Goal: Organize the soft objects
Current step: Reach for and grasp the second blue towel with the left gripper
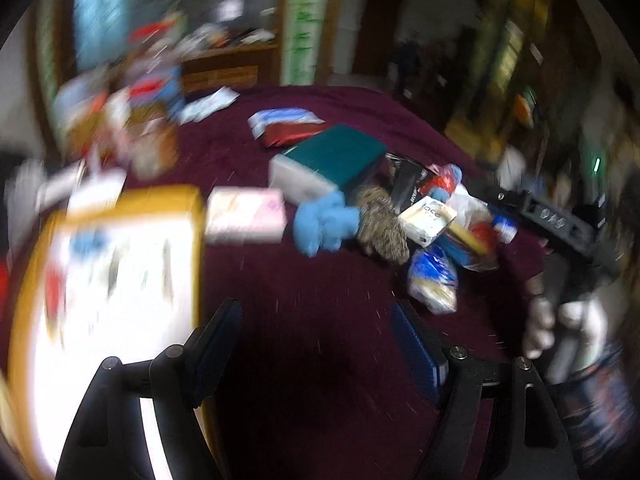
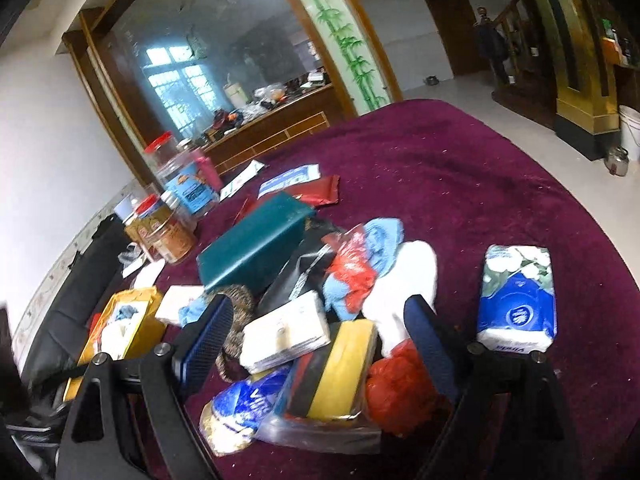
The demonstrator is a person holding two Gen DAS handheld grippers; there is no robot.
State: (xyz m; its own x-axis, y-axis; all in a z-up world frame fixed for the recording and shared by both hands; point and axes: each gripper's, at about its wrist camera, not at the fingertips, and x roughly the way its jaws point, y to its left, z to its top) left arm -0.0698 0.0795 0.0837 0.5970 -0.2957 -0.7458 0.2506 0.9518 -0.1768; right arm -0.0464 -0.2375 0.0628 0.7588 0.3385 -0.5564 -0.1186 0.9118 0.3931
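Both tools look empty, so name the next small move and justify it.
Probably lower the right tool onto the sponge: its jaws are open, holding nothing, and the sponge lies between them atop the pile. The left view is too blurred to guide a grasp.

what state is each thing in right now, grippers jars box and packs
left gripper: open, empty, over bare cloth
right gripper: open, empty, above the pile
yellow box: open at the top, cloth inside
red-lidded jars: upright, lids on
teal book: closed, lying tilted
tissue pack: sealed, lying flat apart from the pile
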